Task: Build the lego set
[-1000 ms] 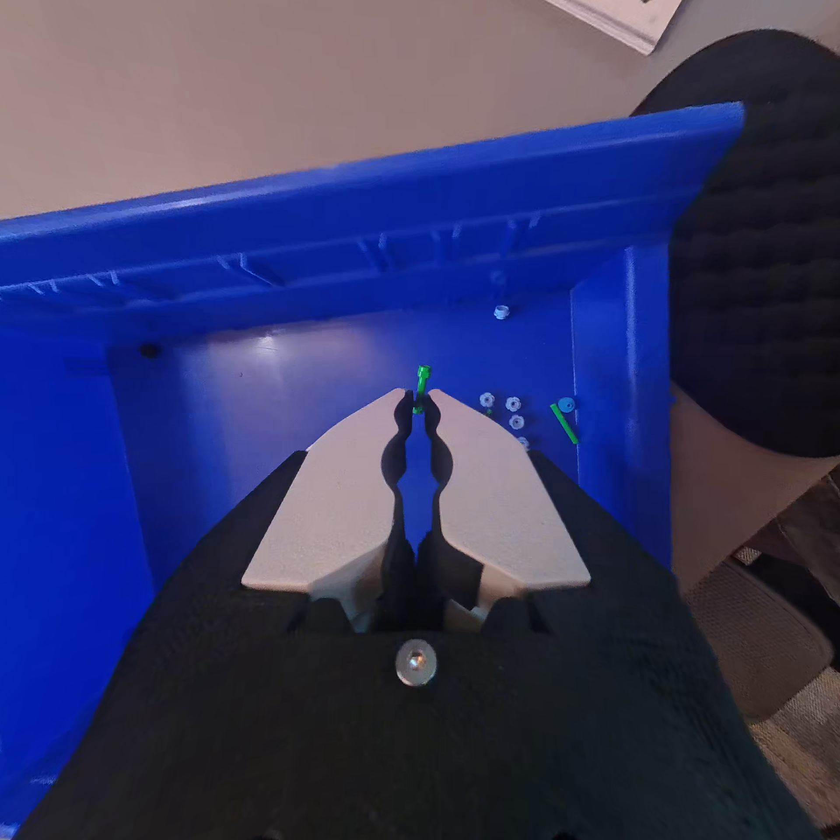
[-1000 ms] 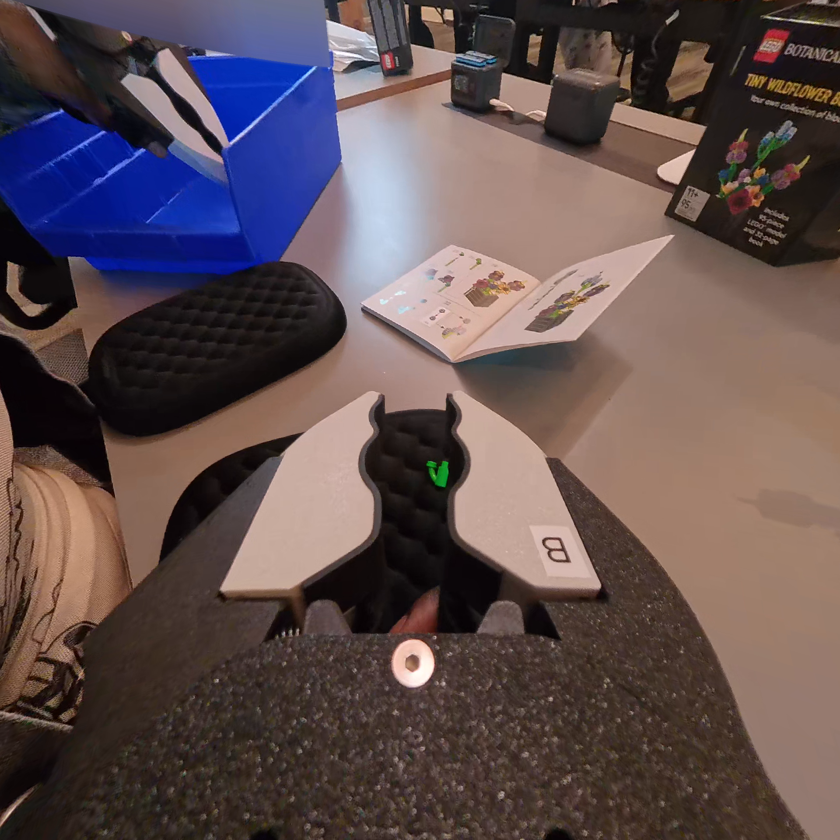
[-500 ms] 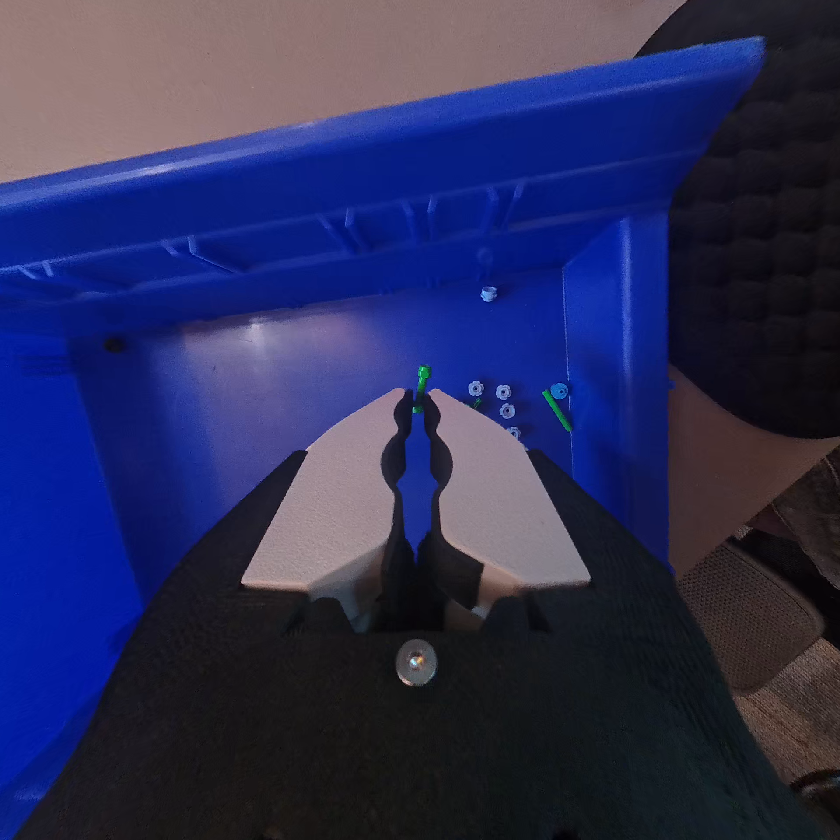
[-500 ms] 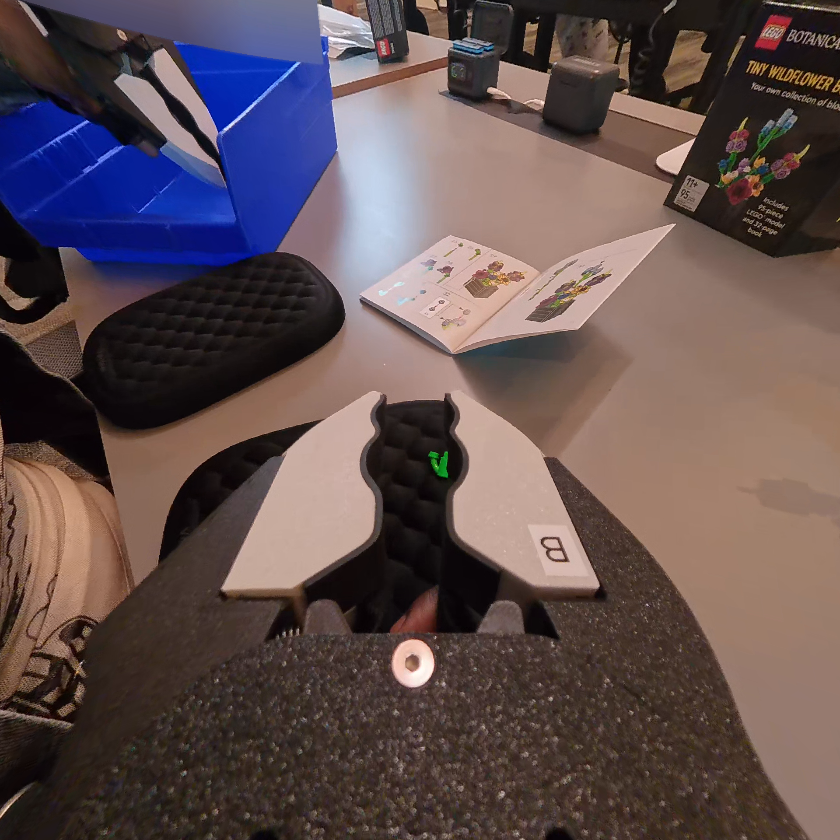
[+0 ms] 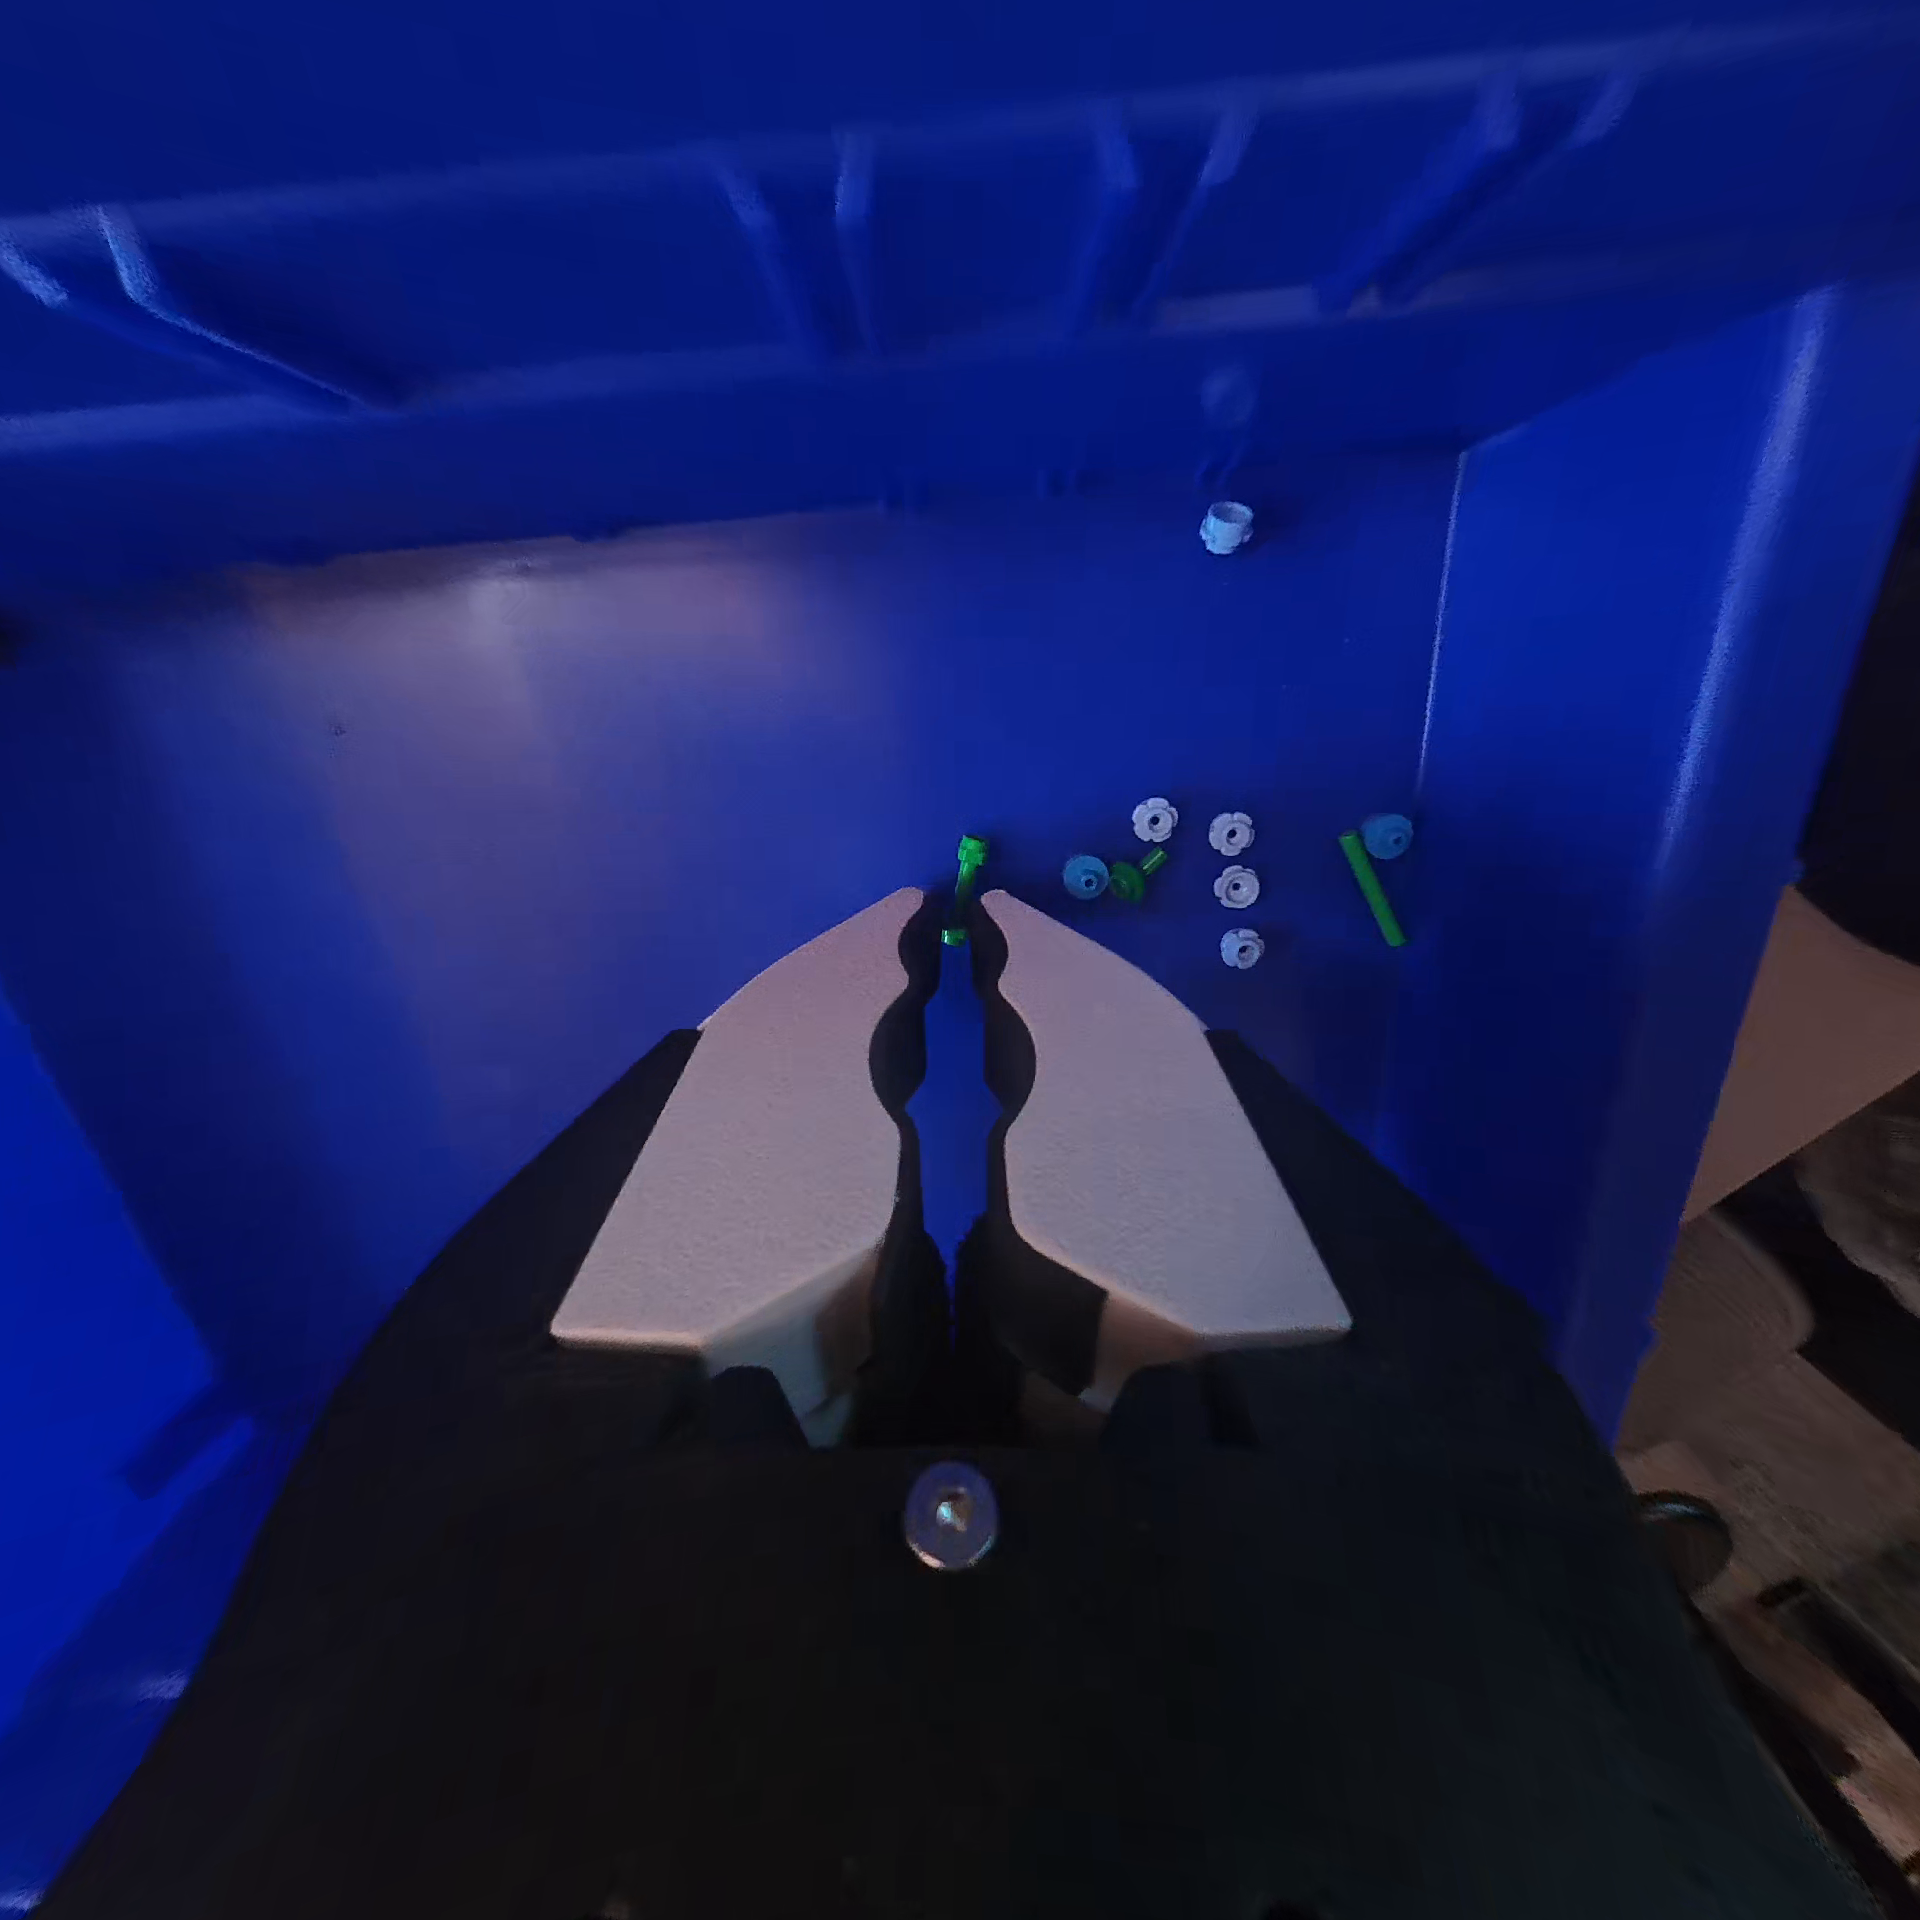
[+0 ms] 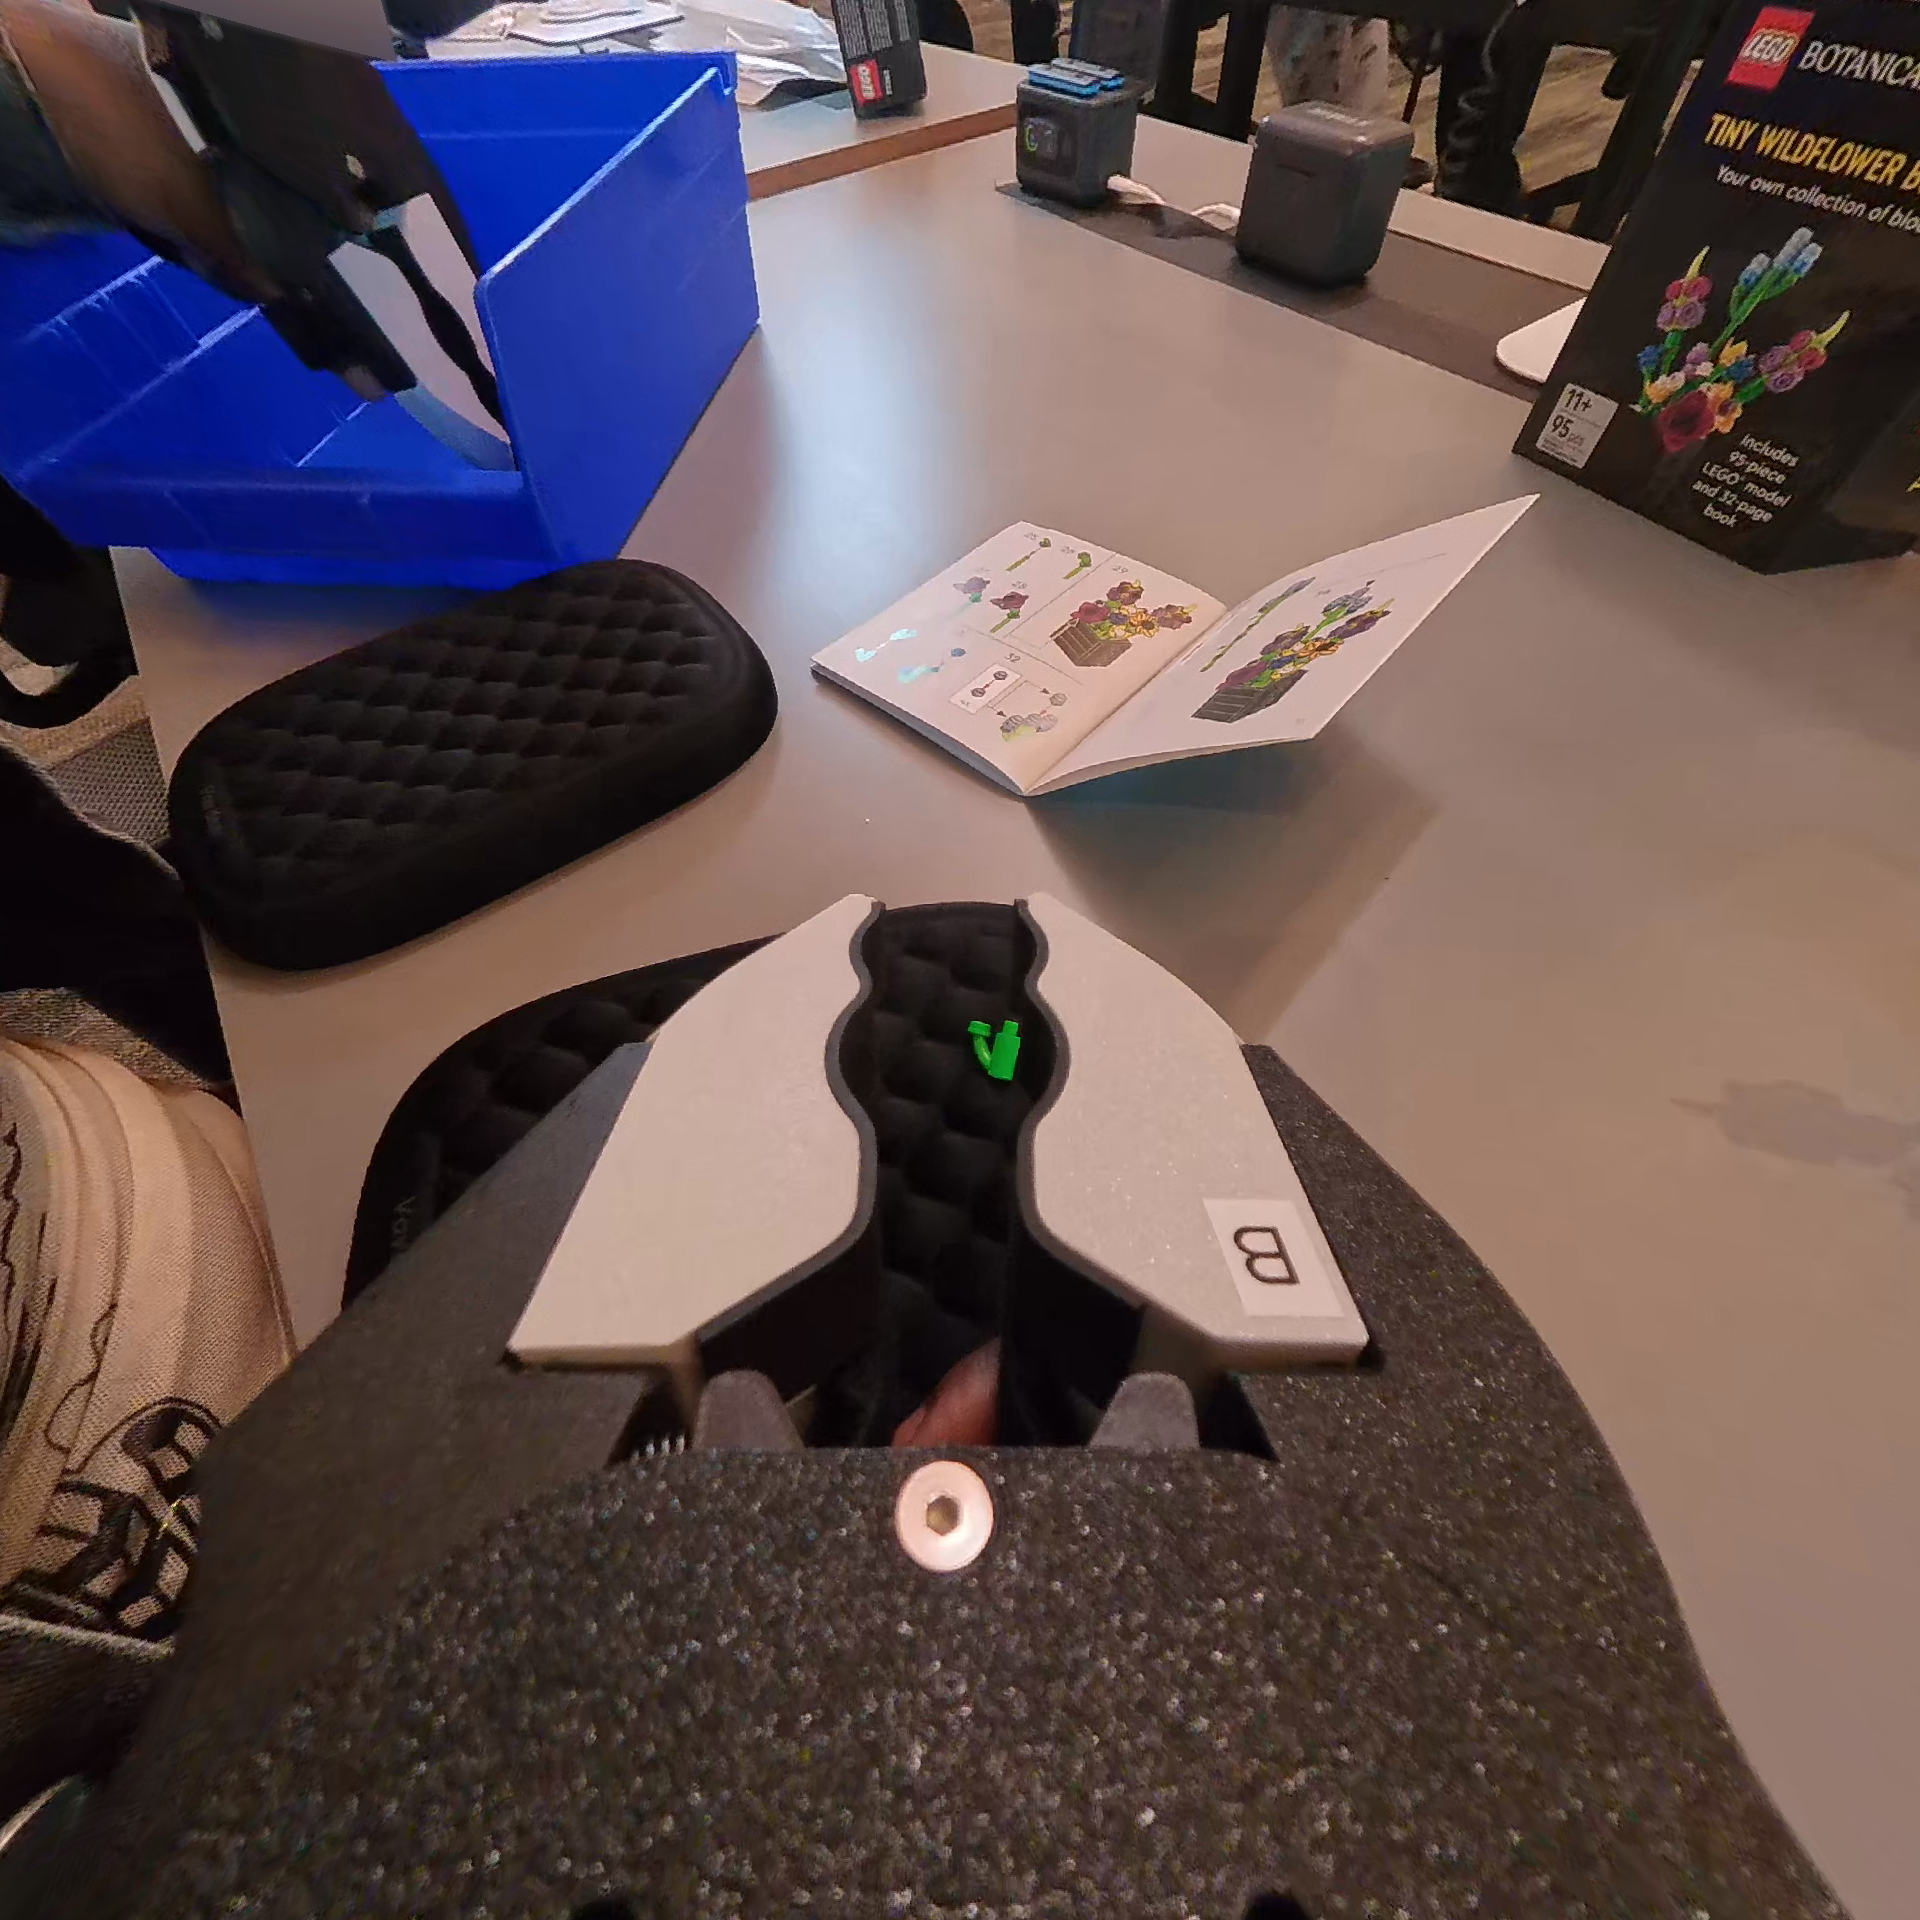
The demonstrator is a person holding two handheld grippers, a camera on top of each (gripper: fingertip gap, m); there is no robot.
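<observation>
Inside the blue bin near its right wall, your left gripper is pinching a green stem piece, your right gripper is idling with fingers parted over a black pad bearing a green clip piece.

Blue bin: glossy smooth plastic. Black pad: matt quilted fabric. Instruction booklet: paper. Table: smooth matt grey.

Bin: stood on table at 10 o'clock, wrist pad directly before it. Instruction booklet: lay open at 12 o'clock, right of pad. Set box: stood at 2 o'clock, behind booklet. Flower studs: lay clustered on bin floor, at 1 o'clock in the left wrist view; bar right of them, against side wall.
</observation>
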